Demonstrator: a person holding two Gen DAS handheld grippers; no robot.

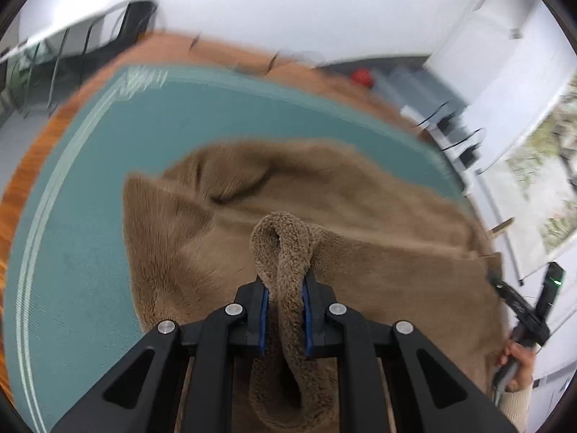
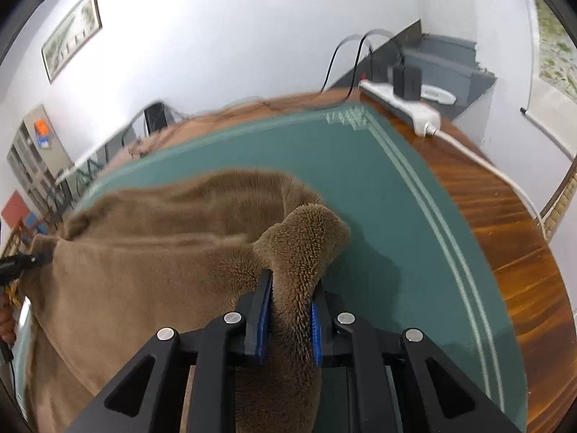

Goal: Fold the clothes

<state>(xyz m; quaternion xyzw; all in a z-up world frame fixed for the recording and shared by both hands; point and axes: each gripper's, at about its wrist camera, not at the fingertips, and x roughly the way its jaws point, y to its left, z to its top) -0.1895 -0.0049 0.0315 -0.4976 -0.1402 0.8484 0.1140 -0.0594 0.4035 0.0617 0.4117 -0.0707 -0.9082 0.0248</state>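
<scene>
Left tongs (image 1: 285, 310) clamped on bunched edge of brown fleece garment (image 1: 324, 187). Right tongs (image 2: 288, 321) pinch another edge of it. Garment lies spread on teal mat (image 1: 90, 216) over wooden counter (image 2: 505, 216) (rumpled, no crisp crease visible). Judgement: early stage; edges gripped, fold itself not yet made.

White walls (image 2: 216, 36), framed pic (image 2: 70, 34) upper left. Wood table (image 2: 505, 216) w/ teal mat (image 2: 378, 198); power strip (image 2: 404, 106) upper right. Shelving (image 2: 32, 158) far left.
</scene>
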